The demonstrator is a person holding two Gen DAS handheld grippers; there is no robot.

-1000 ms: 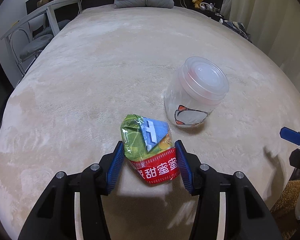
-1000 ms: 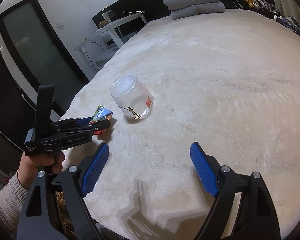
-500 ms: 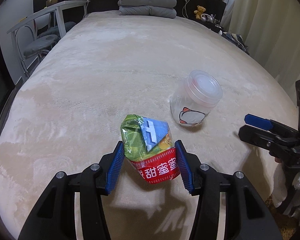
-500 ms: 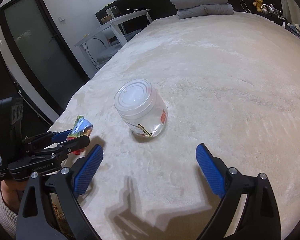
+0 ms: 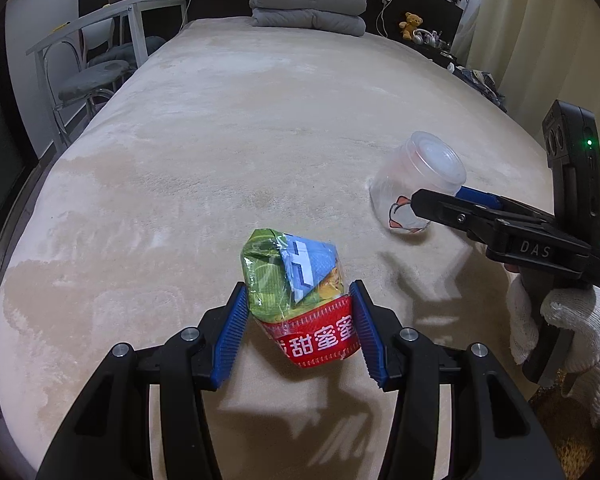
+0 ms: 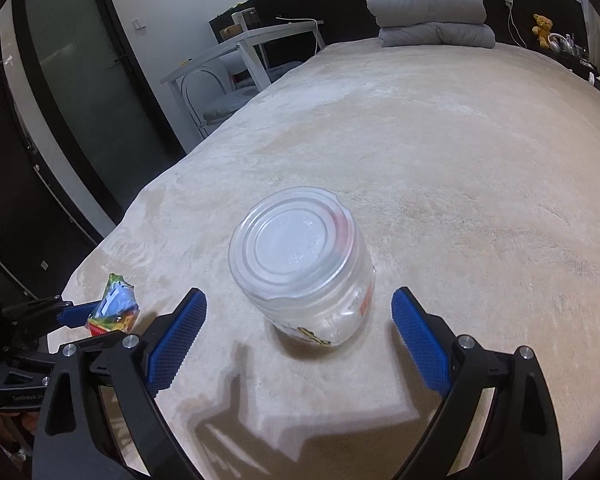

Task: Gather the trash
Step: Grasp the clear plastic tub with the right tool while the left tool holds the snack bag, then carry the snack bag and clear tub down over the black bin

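Bed (image 5: 260,128): right tongs (image 5: 440,200) partly hide jar (image 5: 412,176).

The crumpled wrapper (image 5: 296,280) is green and blue with some yellow, and its red band carries white characters. The jar (image 6: 304,264) is clear plastic with an orange and black drawing and a small red label. Each tool, left (image 5: 298,332) and right (image 6: 298,344), is black with ridged blue pads. The bed cover (image 5: 260,128) is plain beige, the folded blankets (image 5: 308,8) grey. A glove (image 5: 572,328) is white knit.
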